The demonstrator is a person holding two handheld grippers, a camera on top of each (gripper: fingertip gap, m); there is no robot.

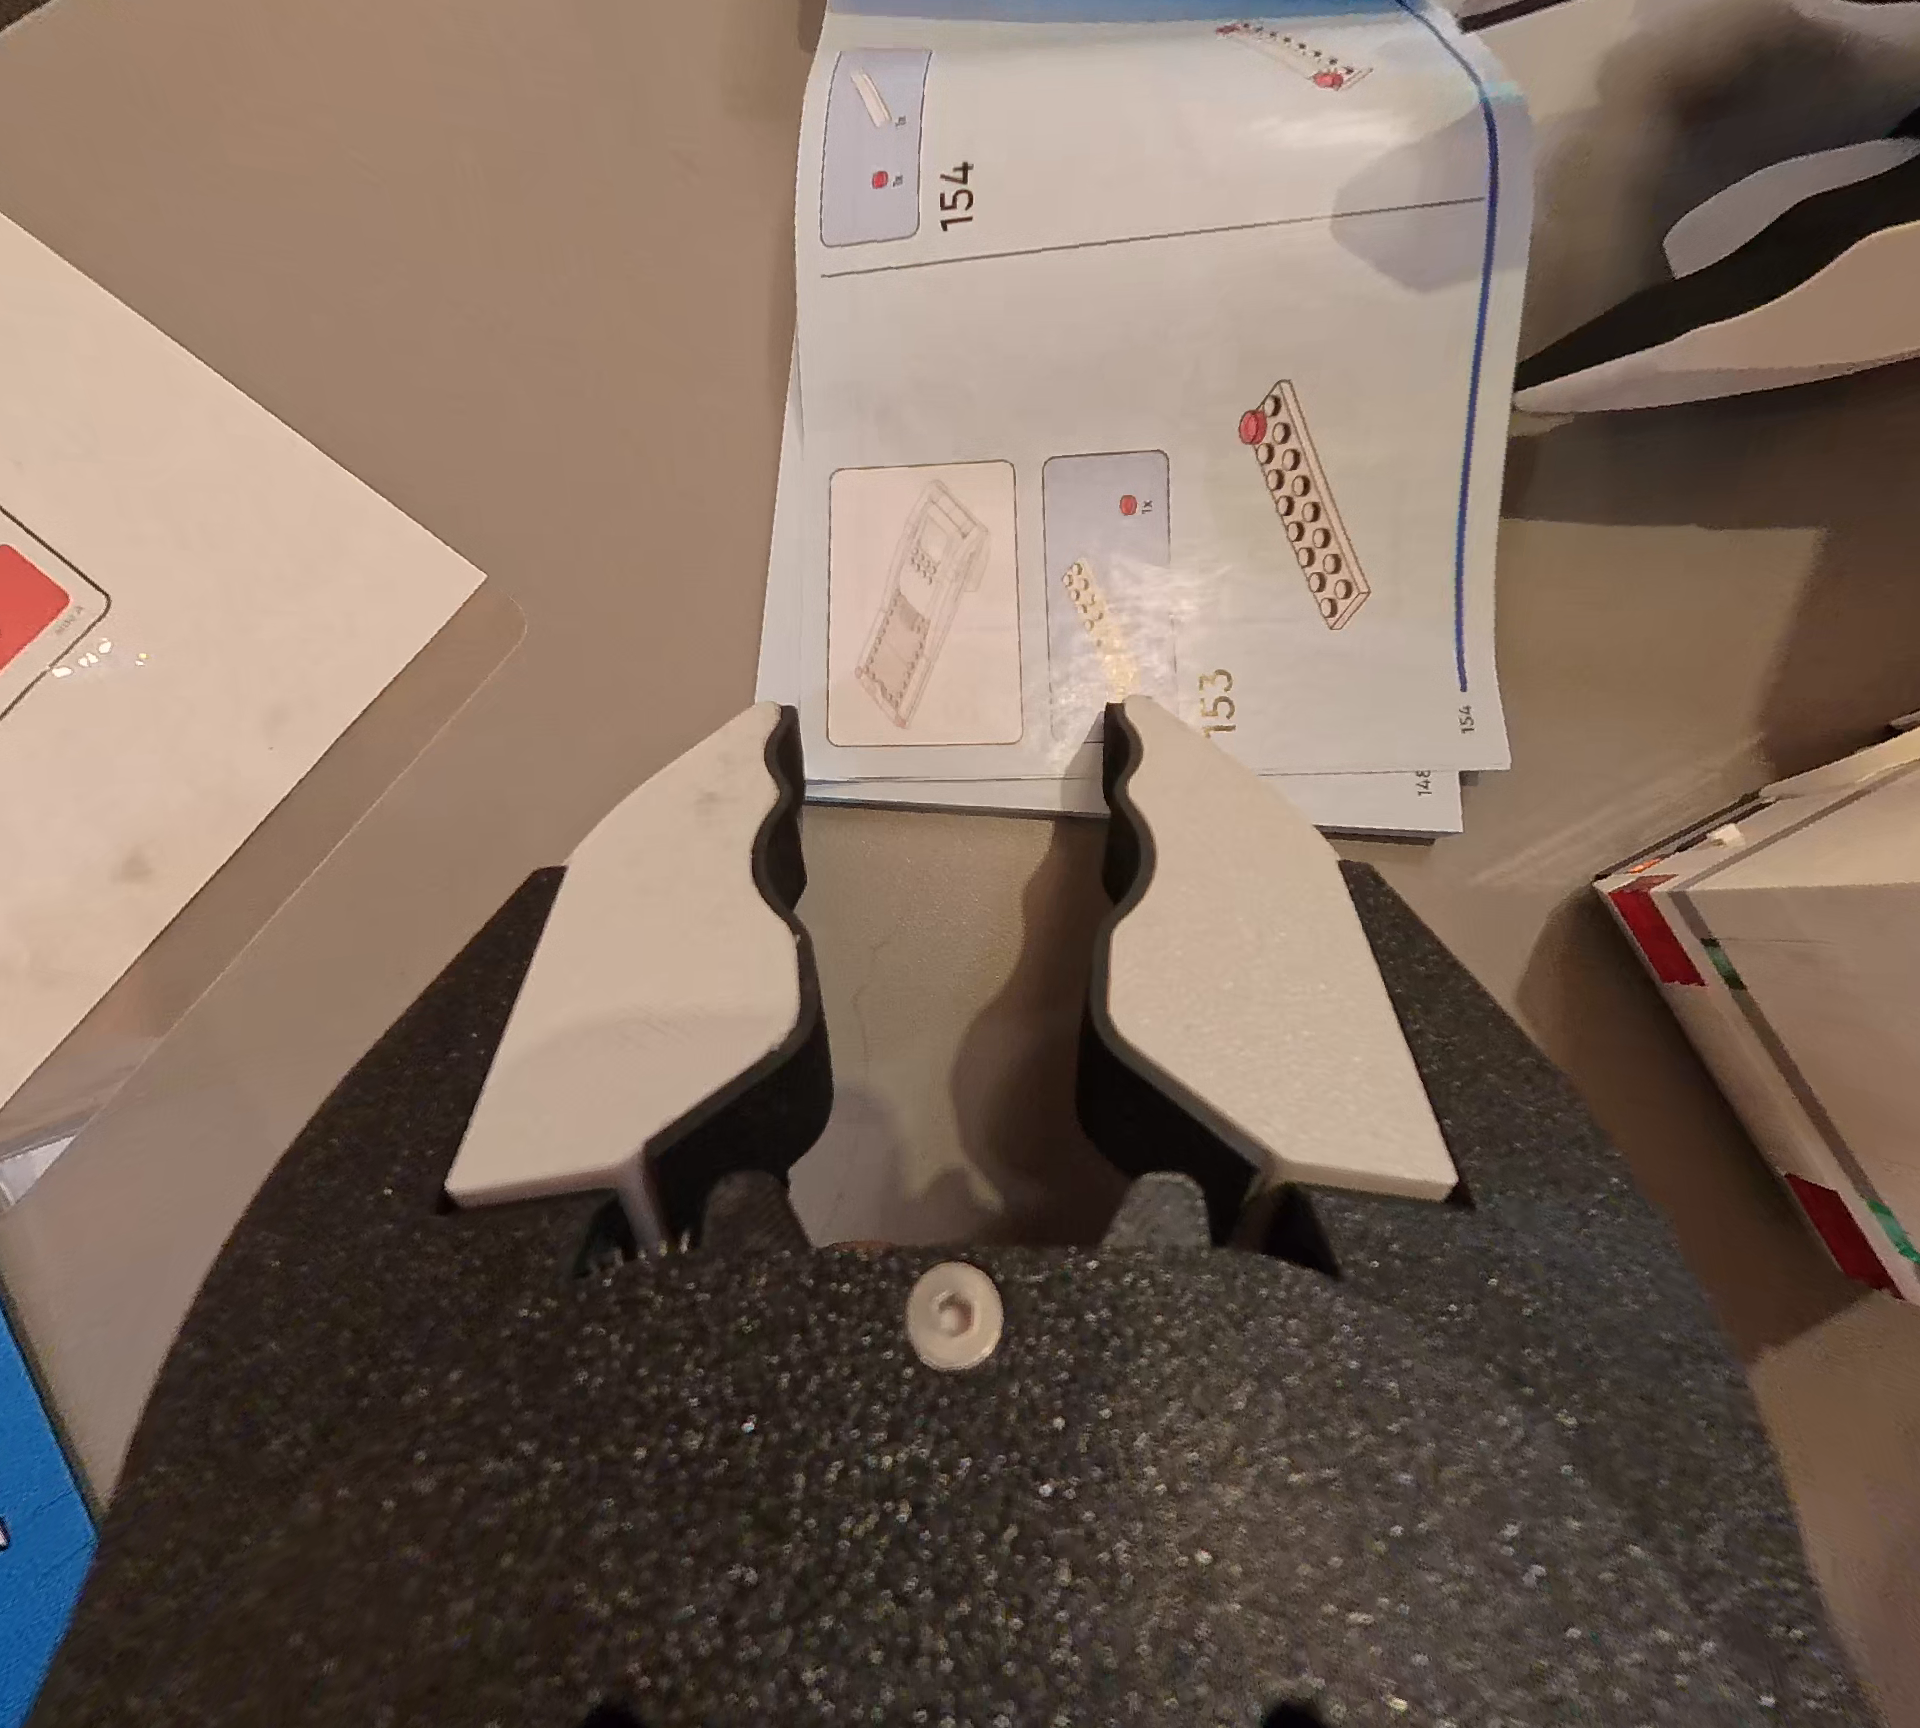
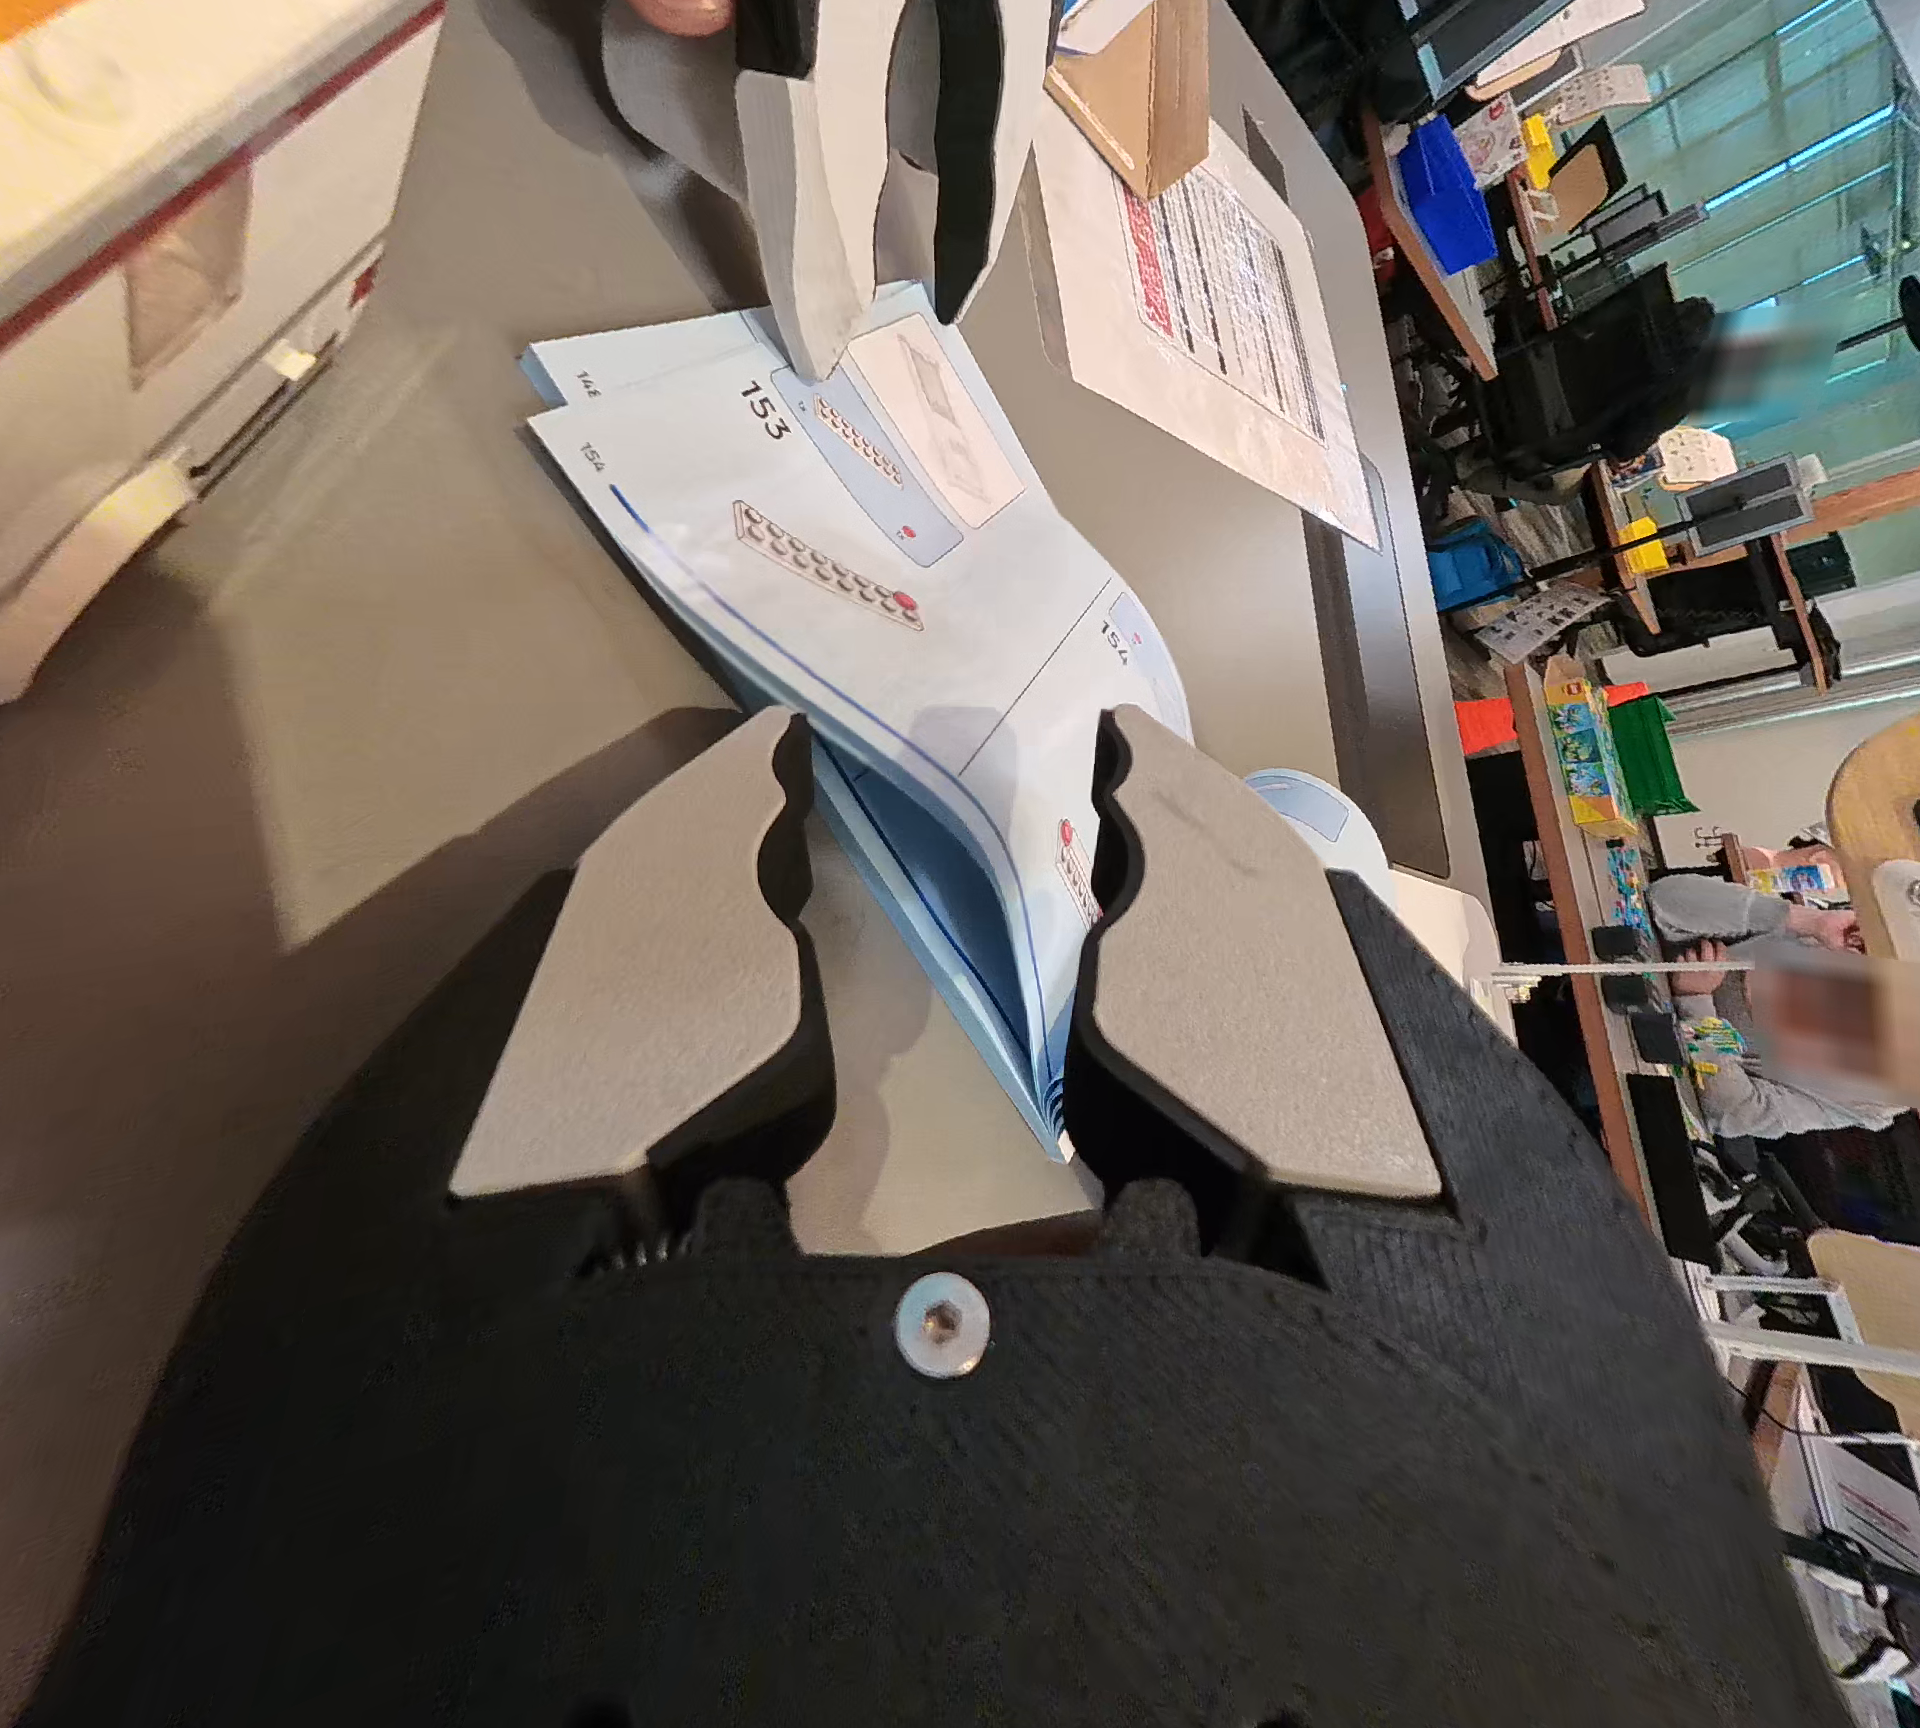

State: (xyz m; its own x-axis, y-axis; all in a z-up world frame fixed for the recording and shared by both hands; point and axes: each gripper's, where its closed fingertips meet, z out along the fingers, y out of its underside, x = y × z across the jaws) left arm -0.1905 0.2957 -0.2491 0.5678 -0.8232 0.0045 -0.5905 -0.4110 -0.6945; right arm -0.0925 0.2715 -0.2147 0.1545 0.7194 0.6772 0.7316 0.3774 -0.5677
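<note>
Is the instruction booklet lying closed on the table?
No. The booklet lies open on the grey table, its building-step pages facing up and one page curling over at the far end.

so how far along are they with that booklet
Done: the booklet lies open on the table. In hand: nothing is gripped. The left gripper is open at its near edge; the right gripper is open around the curled pages. Left: any turning or closing.

Your booklet (image 1: 1143, 348) has pale blue pages with a dark blue line along one edge and drawings of tan studded plates with red dots. Left of the booklet lies a white sheet (image 1: 208, 618) bearing a red patch. Right of it, a white box (image 1: 1787, 1003) carries red stripes.
</note>
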